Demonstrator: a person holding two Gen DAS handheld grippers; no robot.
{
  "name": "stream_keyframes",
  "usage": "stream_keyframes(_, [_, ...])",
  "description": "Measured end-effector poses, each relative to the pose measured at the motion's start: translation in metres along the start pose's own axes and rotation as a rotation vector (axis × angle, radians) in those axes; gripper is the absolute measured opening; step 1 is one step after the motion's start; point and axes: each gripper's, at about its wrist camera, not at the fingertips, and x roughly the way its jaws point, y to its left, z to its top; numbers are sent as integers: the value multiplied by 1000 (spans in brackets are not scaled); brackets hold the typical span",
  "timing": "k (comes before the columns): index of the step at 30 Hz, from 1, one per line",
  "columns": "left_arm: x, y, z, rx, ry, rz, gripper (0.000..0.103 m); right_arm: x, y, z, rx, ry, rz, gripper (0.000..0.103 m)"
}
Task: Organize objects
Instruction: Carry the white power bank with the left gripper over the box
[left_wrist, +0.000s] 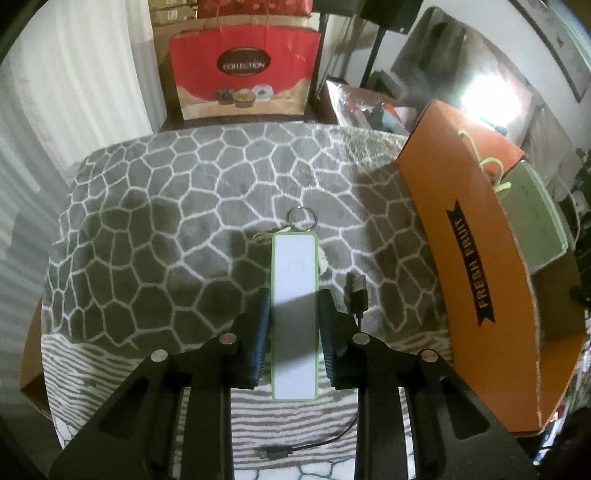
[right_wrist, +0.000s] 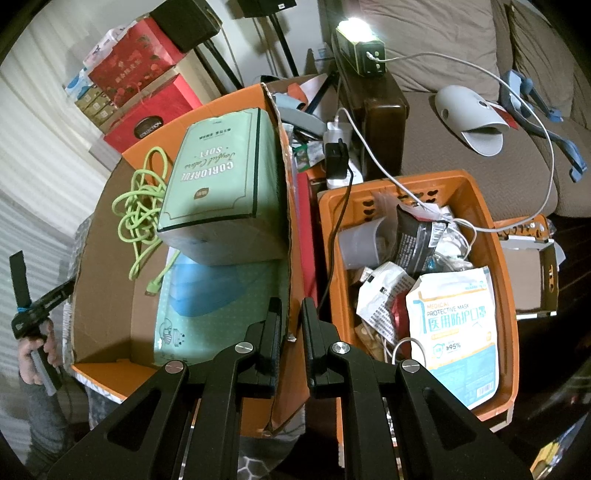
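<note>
A white power bank (left_wrist: 294, 280) with a green rim and a key ring (left_wrist: 303, 218) lies lengthwise between the fingers of my left gripper (left_wrist: 294, 295). The pads press on both of its long sides, just above the grey patterned blanket (left_wrist: 166, 221). A black USB cable (left_wrist: 356, 295) lies to its right. The orange "Fresh Fruit" cardboard box (left_wrist: 476, 258) stands further right. My right gripper (right_wrist: 291, 306) is shut on that orange box's right wall (right_wrist: 291, 221). Inside the box are a green tissue pack (right_wrist: 221, 177), a tangled green cable (right_wrist: 142, 206) and a blue mask pack (right_wrist: 221, 295).
An orange plastic basket (right_wrist: 506, 295) full of packets, cables and a mask package (right_wrist: 454, 332) stands right of the box. A red gift bag (left_wrist: 243, 70) stands behind the blanket. A sofa (right_wrist: 461, 44) lies beyond. A person's hand (right_wrist: 37, 350) shows at the far left.
</note>
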Motion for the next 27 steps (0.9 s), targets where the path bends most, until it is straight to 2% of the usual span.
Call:
stream_keyframes(5, [-15,0,2,-1,-32,-24,23,0,0,0,0,0,0,10])
stream_keyframes(14, [-63,-16,14,26,-103,-115,23,0,0,0,1,0,1,10])
stream_keyframes(27, [-90,-88,23,113,-113,-259,23,-1,-3,-3,6,-2,5,10])
